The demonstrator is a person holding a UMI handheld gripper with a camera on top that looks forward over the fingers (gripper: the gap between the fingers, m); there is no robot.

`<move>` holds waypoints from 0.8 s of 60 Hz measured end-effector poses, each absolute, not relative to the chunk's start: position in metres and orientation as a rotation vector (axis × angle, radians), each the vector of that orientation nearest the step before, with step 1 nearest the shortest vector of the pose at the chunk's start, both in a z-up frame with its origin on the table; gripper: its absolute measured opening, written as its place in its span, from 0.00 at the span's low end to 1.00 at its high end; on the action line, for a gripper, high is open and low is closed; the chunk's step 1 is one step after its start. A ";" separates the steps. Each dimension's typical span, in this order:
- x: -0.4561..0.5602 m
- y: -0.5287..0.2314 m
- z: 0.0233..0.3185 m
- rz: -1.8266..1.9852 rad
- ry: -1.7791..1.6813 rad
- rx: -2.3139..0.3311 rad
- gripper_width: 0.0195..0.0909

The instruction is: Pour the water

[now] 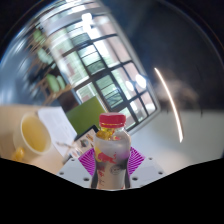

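A small plastic bottle with a red cap and a white, yellow and red label stands upright between my fingers. My gripper is shut on it, with both magenta pads pressing its sides. To the left of the bottle, a pale yellow cup sits on a light surface, well apart from the bottle. The bottle's lower part is hidden behind the gripper body.
A green sheet and a white paper lie on the table between the cup and the bottle. Behind stands a large window with a dark grid frame. A bright ceiling light glares above.
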State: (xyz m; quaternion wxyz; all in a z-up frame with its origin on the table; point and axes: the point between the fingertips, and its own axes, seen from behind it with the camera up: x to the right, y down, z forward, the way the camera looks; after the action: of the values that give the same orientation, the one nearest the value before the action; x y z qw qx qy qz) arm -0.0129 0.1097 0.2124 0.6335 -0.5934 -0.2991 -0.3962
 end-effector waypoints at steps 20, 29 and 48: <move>-0.005 0.126 0.110 0.055 -0.002 -1.591 0.25; 0.011 0.134 0.099 0.016 -0.040 -1.619 0.26; 0.007 0.142 0.087 0.074 -0.056 -1.652 0.28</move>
State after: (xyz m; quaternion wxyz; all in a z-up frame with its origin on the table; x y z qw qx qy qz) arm 0.0068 0.1419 0.0867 0.6770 -0.7348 -0.0248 0.0331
